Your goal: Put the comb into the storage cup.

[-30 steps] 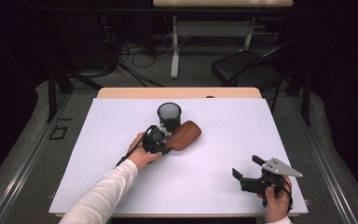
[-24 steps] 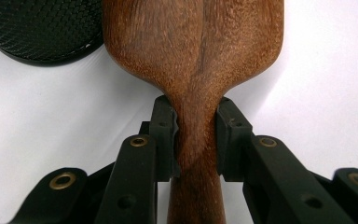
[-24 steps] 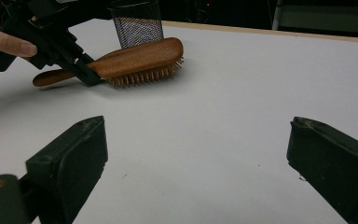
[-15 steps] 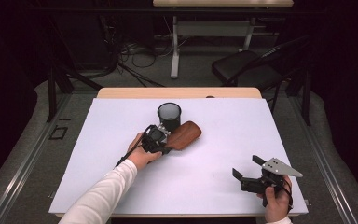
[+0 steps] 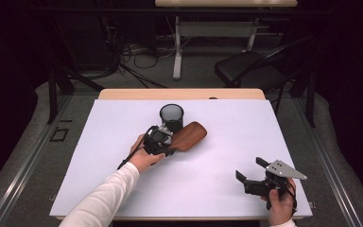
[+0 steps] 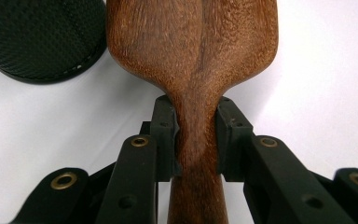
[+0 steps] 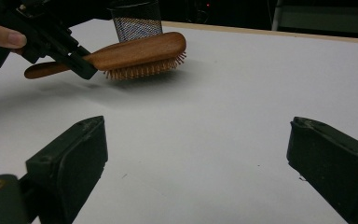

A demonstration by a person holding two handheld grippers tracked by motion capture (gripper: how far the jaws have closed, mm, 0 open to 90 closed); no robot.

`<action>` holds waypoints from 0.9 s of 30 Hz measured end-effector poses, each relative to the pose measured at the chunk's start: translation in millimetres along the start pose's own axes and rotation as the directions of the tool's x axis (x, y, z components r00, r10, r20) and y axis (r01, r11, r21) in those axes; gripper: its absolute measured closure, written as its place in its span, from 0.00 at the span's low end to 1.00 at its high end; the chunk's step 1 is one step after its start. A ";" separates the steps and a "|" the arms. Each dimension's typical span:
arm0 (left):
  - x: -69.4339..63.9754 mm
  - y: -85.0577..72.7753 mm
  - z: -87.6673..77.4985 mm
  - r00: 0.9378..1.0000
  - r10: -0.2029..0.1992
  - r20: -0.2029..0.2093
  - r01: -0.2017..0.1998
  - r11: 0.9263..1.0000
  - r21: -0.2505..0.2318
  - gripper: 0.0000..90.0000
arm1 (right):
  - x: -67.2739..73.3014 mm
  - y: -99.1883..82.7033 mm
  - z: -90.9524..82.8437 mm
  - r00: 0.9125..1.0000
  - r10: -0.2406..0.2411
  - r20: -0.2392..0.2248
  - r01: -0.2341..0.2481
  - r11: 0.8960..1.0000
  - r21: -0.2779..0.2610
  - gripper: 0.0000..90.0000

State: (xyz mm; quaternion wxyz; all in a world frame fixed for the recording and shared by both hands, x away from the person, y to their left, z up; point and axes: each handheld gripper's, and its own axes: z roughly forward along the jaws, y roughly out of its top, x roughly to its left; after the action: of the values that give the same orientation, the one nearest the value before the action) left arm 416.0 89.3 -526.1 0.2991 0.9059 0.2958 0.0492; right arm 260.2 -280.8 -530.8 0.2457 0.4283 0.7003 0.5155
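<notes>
The left hand-held gripper (image 5: 169, 143) is clamped on the narrow neck of a brown wooden paddle hairbrush (image 6: 193, 56), one jaw on each side of its handle. The brush sits bristles down at mid-desk, just beside a black mesh cylindrical cup (image 5: 171, 117). The right hand-held gripper (image 5: 250, 171) hovers wide open and empty near the front right corner of the white desk (image 5: 246, 127), with bare surface between it and the brush.
</notes>
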 end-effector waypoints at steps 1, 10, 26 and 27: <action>0.2 0.2 -1.5 1.000 0.001 0.002 -0.001 1.000 -0.003 0.80 | -0.1 0.0 0.1 1.000 0.000 0.001 0.000 1.000 0.001 0.05; 1.5 2.8 -20.0 0.999 -0.034 0.007 0.034 0.995 -0.092 0.80 | 0.2 0.0 0.1 1.000 0.001 0.001 -0.001 1.000 0.001 0.05; -3.7 4.8 -42.9 1.000 -0.030 0.005 0.031 0.984 -0.173 0.80 | 0.2 -0.2 0.6 1.000 0.000 0.003 0.000 1.000 0.004 0.05; -4.5 4.9 -44.5 1.000 -0.030 0.004 0.030 0.983 -0.179 0.80 | 0.2 -0.2 0.5 1.000 0.000 0.002 0.000 1.000 0.004 0.05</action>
State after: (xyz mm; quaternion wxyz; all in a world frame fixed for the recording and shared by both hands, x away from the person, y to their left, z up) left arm 402.9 106.4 -486.5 0.3802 0.8709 0.3034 0.0704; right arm 260.5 -280.4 -531.1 0.2456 0.4293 0.7012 0.5134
